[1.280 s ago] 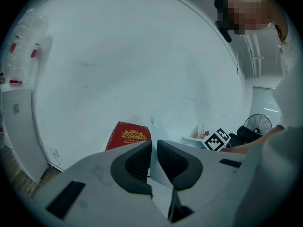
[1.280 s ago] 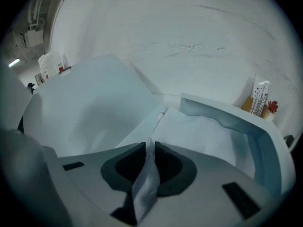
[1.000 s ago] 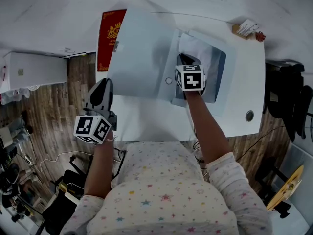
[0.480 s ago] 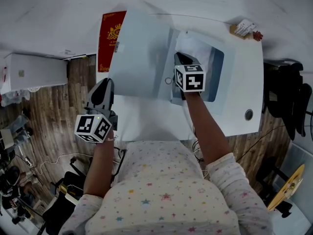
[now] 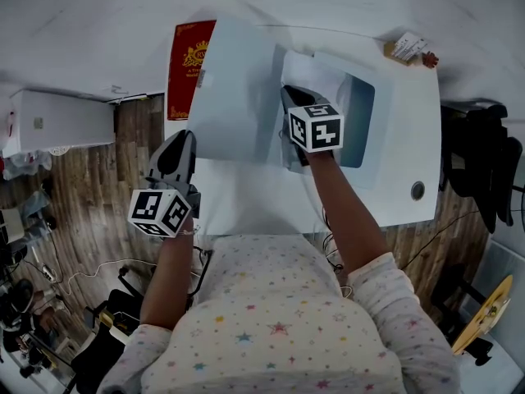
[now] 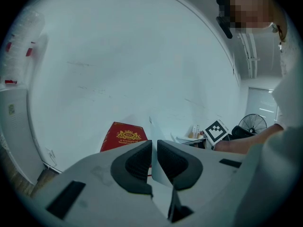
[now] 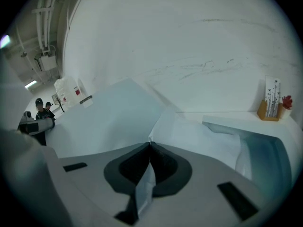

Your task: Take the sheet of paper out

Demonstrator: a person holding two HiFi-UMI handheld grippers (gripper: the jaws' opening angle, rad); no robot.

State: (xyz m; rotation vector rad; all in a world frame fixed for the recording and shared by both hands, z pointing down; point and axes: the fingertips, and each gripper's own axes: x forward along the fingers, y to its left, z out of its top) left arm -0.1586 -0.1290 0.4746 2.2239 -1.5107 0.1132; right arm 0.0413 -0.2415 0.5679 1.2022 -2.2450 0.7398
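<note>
Fingers tight: left gripper [image 6: 154,149] on folder cover [image 5: 234,89], right gripper [image 7: 149,148] on paper sheet [image 7: 191,132].

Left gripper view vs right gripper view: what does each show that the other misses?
Left only: the red book, a marker cube, a fan, and the left gripper with its jaws shut on the folder cover. Right only: the card stand, the folder pocket, and the right gripper with its jaws shut on the paper. Both: the raised cover, and jaws closed on a thin sheet.
</note>
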